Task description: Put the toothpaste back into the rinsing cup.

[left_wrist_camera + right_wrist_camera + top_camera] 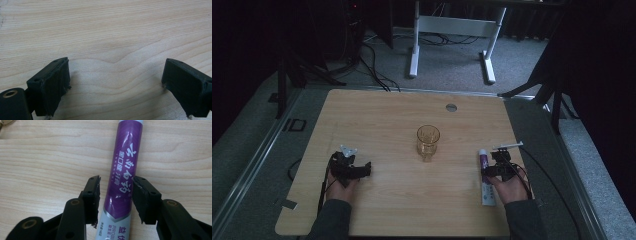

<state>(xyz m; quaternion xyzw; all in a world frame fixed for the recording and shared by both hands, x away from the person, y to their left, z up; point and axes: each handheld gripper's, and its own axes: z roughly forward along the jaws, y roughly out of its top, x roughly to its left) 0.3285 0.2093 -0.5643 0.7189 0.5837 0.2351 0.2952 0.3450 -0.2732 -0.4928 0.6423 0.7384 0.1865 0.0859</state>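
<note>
We are working the right gripper (pixel 115 188) around a purple and white toothpaste tube (pixel 123 172), which is lying flat on the wooden table (pixel 392 115) near its right edge, cap end pointing away from us toward the far side. The jaws are straddling the tube's body, one on each side, so that a squeeze would catch it across its narrow width; they are standing close against its sides, but we are not able to tell whether they are already pinching it or just short of touching. Lying lengthwise, the tube is offering its rounded flanks to the pads, which is probably why we are coming at it along its own axis. Large white Chinese characters are running down the purple part, with smaller lines beside them too fine to read, and on the white end we are making out the letters "PROB" before the jaw cuts them off. The left gripper (pixel 115 82) is resting low over bare wood with its jaws spread wide and nothing between them. An amber glass (pixel 428 141) is standing upright mid-table, well apart from both grippers.
</note>
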